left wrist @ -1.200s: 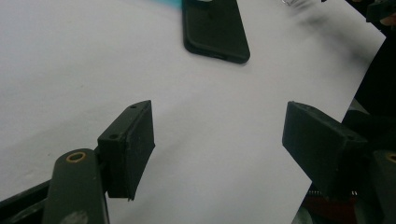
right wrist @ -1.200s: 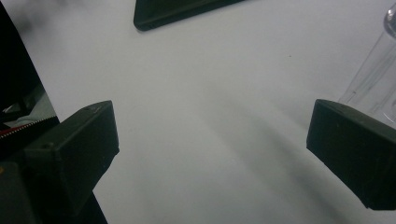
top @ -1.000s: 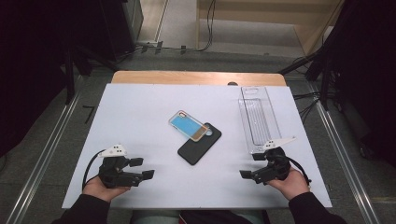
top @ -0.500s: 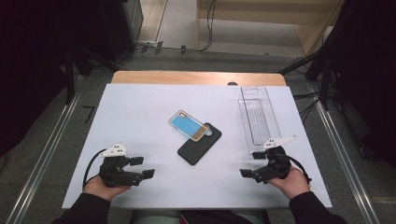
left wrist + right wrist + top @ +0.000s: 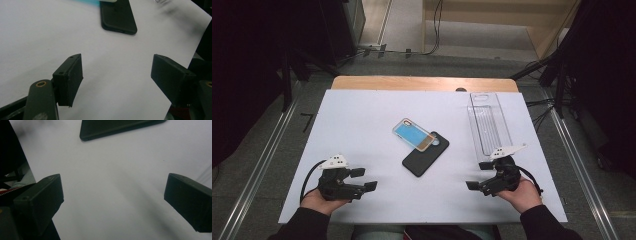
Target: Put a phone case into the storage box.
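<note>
Near the front left corner of the white table (image 5: 362, 115), the left gripper (image 5: 362, 179) rests low over the surface with its jaws spread and nothing between them; the left gripper view shows bare white sheet in the gap and the black phone case (image 5: 118, 17) farther off beyond the pads. That black phone case (image 5: 426, 153) lies around the middle of the table, skewed to its edges, and the clear case with a blue back (image 5: 413, 135) lies partly on top of it, overlapping the black one's far end and reaching toward the table's back left. Toward the back right corner lies a long clear plastic tray (image 5: 489, 125), running front to back, apart from both cases. Near the front right corner, just before the tray's near end, the right gripper (image 5: 478, 176) also rests with jaws wide apart and empty.

The work in hand looks like picking up the cases, with neither one touched yet. To do it well, the person would likely take the upper clear case first, approaching from the side and pinching across its narrow width at a free edge, so the black case beneath is not dragged along. The other gripper could steady the black case.
</note>
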### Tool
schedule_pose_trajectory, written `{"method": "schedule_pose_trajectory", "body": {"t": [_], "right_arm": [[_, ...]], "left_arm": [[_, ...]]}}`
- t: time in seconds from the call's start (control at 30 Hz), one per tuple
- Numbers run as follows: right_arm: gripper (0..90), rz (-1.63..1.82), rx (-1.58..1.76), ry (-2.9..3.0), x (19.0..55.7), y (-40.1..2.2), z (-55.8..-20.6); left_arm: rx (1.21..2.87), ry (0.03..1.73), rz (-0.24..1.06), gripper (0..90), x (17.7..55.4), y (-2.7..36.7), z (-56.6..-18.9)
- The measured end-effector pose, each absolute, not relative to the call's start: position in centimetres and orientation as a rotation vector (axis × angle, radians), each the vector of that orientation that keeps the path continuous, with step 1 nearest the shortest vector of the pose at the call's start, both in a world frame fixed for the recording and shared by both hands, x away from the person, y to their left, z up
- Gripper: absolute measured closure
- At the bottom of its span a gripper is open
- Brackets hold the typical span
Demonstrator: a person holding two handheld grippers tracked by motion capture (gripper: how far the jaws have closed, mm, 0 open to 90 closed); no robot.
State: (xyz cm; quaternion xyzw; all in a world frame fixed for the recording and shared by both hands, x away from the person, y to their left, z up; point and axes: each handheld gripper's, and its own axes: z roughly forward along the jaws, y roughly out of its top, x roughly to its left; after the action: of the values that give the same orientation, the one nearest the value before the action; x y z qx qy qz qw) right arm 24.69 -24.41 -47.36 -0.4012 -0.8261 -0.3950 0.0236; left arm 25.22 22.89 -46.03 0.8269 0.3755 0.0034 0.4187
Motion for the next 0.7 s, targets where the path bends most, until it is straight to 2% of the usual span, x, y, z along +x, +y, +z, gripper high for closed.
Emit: {"method": "schedule_pose_trajectory", "body": {"t": [0.7], "right_arm": [[1.1,-1.233,-1.203,-2.601,26.9,-21.6,-45.1]], "left_arm": [[2.086,0.914,-0.027,25.0,25.1,22.5,-46.0]]}}
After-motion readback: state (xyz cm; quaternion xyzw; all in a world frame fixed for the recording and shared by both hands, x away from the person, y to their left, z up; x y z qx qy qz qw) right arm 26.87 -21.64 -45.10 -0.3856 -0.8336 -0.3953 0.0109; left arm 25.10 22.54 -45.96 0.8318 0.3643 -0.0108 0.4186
